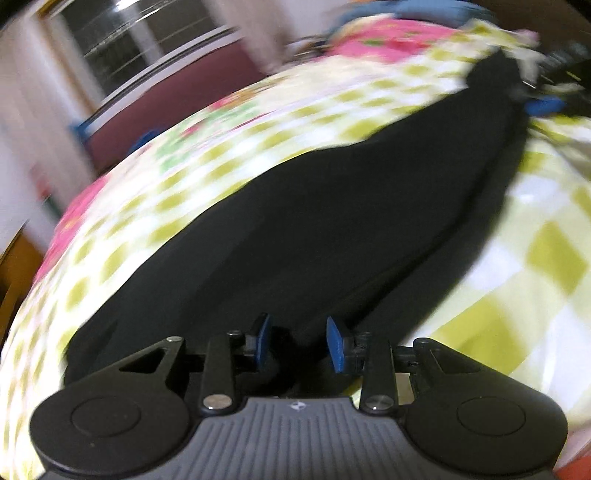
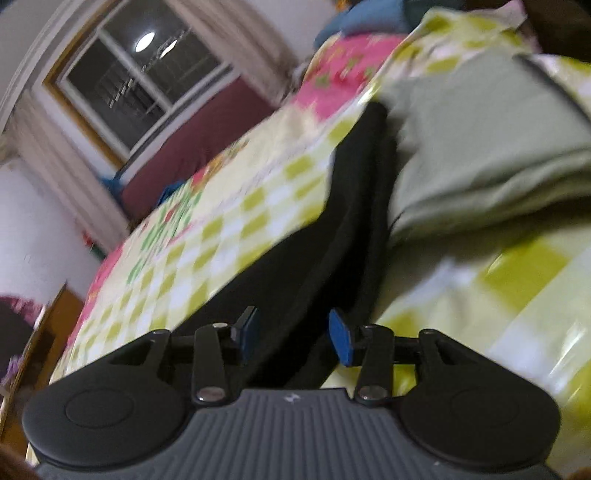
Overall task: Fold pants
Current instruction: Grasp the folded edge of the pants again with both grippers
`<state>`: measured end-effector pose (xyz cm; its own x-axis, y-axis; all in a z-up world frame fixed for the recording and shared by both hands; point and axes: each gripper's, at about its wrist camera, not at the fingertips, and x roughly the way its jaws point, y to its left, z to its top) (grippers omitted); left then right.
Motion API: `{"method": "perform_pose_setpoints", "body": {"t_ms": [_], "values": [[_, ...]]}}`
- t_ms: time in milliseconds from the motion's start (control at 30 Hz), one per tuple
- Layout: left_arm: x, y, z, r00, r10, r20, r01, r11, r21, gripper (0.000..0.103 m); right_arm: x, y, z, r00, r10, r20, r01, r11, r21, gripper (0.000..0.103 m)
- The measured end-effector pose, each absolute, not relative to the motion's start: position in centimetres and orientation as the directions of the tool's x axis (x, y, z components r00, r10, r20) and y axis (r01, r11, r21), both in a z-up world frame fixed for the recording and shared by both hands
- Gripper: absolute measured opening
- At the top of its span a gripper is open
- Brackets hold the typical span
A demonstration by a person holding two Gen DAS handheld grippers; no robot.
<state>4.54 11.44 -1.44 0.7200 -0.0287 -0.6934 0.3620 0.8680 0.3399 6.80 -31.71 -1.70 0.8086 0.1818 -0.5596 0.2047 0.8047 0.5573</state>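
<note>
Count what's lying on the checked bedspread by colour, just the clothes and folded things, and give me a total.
Black: 1, the pants, stretched out lengthwise across the bedspread.
Pale grey-green: 1, a folded cloth lying beside the pants, seen only in the right wrist view.
Blue: 1, a blurred bundle at the far end; too blurred to say what it is.
Total: 3

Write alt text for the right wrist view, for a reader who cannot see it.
The right gripper, jaws apart with nothing pinched, points along black pants lying on a bedspread checked in green and white with pink flowers. A folded pale green cloth lies just right of the pants, and a dark window shows at upper left; the picture is motion-blurred.
</note>
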Motion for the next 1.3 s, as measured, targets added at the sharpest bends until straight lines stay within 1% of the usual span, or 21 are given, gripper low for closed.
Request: {"method": "perform_pose_setpoints", "body": {"t_ms": [133,200,267,333,400,467,533,600,667,733,800,867,933,967,1033,1067,1133,1167,1233,1267,1300], "values": [[3.1,17.3,-1.3,0.727,0.095,-0.68,0.197,0.92,0.339,0.049,7.4,-25.1,-1.4,0.761,0.265,-0.592,0.049,0.886,0.46,0.045],[2.4,20.1,-1.4,0.723,0.142,-0.676,0.121,0.937,0.327,0.055,7.8,-20.9,-1.2,0.72,0.318,-0.616,-0.07,0.918,0.391,0.045],[1.7,22.3,-1.6,0.716,0.178,-0.675,0.06,0.947,0.315,0.055,8.0,-16.4,-0.9,0.686,0.376,-0.624,-0.213,0.923,0.321,0.045],[1.0,24.3,-1.8,0.713,0.214,-0.668,0.001,0.952,0.307,0.055,8.2,-11.9,-0.7,0.625,0.455,-0.634,-0.356,0.889,0.287,0.045],[0.6,26.1,-1.9,0.706,0.212,-0.675,-0.038,0.964,0.263,0.055,8.0,-7.4,-0.5,0.563,0.52,-0.643,-0.49,0.836,0.247,0.045],[0.8,27.4,-2.2,0.706,0.203,-0.678,-0.062,0.972,0.226,0.055,7.5,-3.1,-0.3,0.522,0.556,-0.646,-0.614,0.771,0.168,0.045],[1.0,28.4,-2.4,0.711,0.178,-0.68,-0.072,0.981,0.181,0.056,6.8,0.4,-0.3,0.486,0.582,-0.652,-0.711,0.697,0.093,0.052],[1.4,29.1,-2.5,0.718,0.153,-0.679,-0.086,0.987,0.132,0.061,5.7,3.6,-0.3,0.465,0.6,-0.65,-0.784,0.621,0.012,0.056],[1.8,29.7,-2.6,0.725,0.151,-0.672,-0.098,0.988,0.116,0.066,4.8,5.9,-0.3,0.456,0.612,-0.646,-0.829,0.555,-0.06,0.059],[2.3,30.0,-3.0,0.731,0.158,-0.664,-0.1,0.987,0.125,0.068,3.7,7.7,-0.5,0.45,0.621,-0.642,-0.858,0.499,-0.119,0.066],[2.6,30.5,-3.2,0.729,0.175,-0.662,-0.112,0.984,0.136,0.068,3.2,9.4,-1.5,0.449,0.613,-0.65,-0.873,0.456,-0.172,0.067],[2.6,31.2,-3.2,0.736,0.163,-0.657,-0.129,0.987,0.1,0.068,3.3,10.6,-2.2,0.448,0.605,-0.658,-0.878,0.435,-0.198,0.068],[2.7,31.8,-3.0,0.743,0.141,-0.654,-0.141,0.989,0.053,0.072,3.1,11.7,-2.7,0.465,0.593,-0.657,-0.874,0.425,-0.235,0.069],[2.9,32.0,-3.1,0.745,0.143,-0.651,-0.147,0.988,0.049,0.074,2.9,12.3,-3.0,0.492,0.578,-0.651,-0.862,0.429,-0.271,0.069],[3.3,32.0,-3.4,0.746,0.166,-0.645,-0.155,0.985,0.074,0.077,3.0,12.8,-2.8,0.501,0.577,-0.645,-0.856,0.441,-0.27,0.069],[3.8,32.2,-3.7,0.74,0.177,-0.649,-0.161,0.983,0.085,0.084,3.2,13.1,-2.9,0.503,0.574,-0.646,-0.853,0.449,-0.265,0.069],[5.2,32.6,-4.8,0.699,0.179,-0.692,-0.173,0.982,0.079,0.087,3.6,14.2,-3.5,0.527,0.539,-0.657,-0.838,0.458,-0.296,0.069],[5.8,33.0,-5.4,0.687,0.164,-0.708,-0.183,0.982,0.049,0.087,3.8,14.5,-3.8,0.529,0.524,-0.668,-0.835,0.464,-0.297,0.069],[5.8,33.4,-5.6,0.701,0.13,-0.701,-0.187,0.982,-0.006,0.076,4.4,15.1,-4.4,0.518,0.513,-0.685,-0.834,0.482,-0.269,0.063],[5.7,33.5,-5.4,0.71,0.121,-0.694,-0.184,0.983,-0.017,0.068,4.6,15.4,-4.4,0.516,0.509,-0.689,-0.831,0.491,-0.259,0.061],[5.3,33.6,-5.1,0.723,0.115,-0.681,-0.184,0.983,-0.03,0.061,4.7,15.6,-4.3,0.515,0.508,-0.691,-0.829,0.5,-0.25,0.054]]}}
